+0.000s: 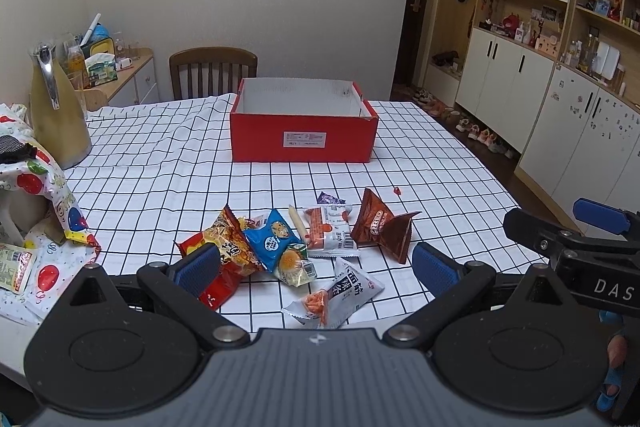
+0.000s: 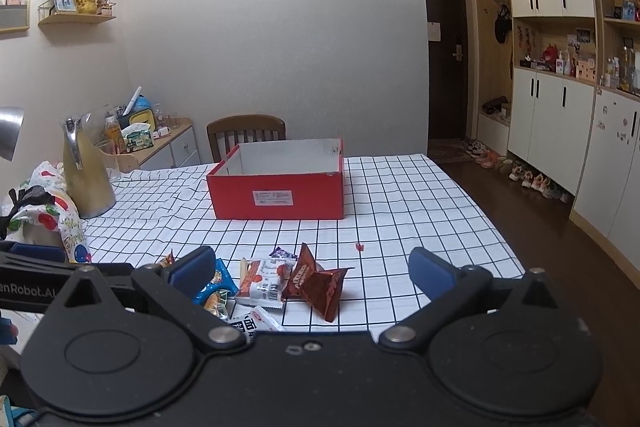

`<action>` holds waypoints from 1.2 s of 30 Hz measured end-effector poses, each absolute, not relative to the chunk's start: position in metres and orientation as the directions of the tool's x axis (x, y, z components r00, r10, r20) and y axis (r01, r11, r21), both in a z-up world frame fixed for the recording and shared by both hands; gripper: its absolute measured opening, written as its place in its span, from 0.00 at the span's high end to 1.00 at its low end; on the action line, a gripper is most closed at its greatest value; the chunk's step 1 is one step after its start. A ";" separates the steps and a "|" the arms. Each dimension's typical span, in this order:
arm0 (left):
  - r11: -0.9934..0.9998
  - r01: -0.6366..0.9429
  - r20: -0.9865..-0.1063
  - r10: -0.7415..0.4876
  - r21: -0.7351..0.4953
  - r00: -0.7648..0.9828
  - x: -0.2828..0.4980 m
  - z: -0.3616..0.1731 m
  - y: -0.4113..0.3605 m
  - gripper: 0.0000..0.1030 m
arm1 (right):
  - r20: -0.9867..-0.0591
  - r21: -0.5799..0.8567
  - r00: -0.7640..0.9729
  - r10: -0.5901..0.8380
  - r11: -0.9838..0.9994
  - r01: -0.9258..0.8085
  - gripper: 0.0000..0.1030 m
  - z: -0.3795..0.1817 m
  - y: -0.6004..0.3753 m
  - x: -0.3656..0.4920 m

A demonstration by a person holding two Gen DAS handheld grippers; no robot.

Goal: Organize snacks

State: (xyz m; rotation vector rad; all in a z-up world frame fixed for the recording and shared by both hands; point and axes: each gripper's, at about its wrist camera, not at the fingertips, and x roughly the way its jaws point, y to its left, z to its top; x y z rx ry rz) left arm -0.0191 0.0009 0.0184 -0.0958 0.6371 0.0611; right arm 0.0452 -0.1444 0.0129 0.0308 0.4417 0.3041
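Left gripper (image 1: 316, 269) agape, snack packets (image 1: 296, 247) (jumbled), red box (image 1: 303, 141)

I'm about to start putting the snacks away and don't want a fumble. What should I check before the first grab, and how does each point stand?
1. Left gripper open and holding nothing: ok.
2. Right gripper open and holding nothing: ok.
3. Open red cardboard box upright, what shows of its inside bare: ok.
4. Checked tablecloth between snacks and box free of obstacles, only a tiny red scrap: ok.
5. Brown foil snack packet apart from the pile, easy first grab: ok.
6. Blue biscuit packet overlapping its neighbours, may drag them: not ok.
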 end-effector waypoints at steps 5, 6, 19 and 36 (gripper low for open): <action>0.993 -0.086 -0.600 0.022 -0.078 0.800 -0.017 0.018 0.003 0.00 | -0.411 0.102 0.852 0.323 0.945 -0.310 0.00 0.014 -0.143 0.047; 0.993 -0.085 -0.599 0.021 -0.080 0.800 -0.017 0.018 0.003 0.00 | -0.408 0.099 0.853 0.326 0.944 -0.314 0.00 0.015 -0.142 0.047; 0.988 -0.116 -0.639 0.024 -0.102 0.769 0.011 0.003 0.030 0.00 | -0.395 0.041 0.837 0.379 0.918 -0.395 0.00 0.013 -0.116 0.065; 0.995 -0.077 -0.747 0.007 -0.059 0.665 0.085 -0.048 0.110 0.00 | -0.665 0.113 0.697 0.268 0.959 -0.261 0.15 -0.037 -0.072 0.134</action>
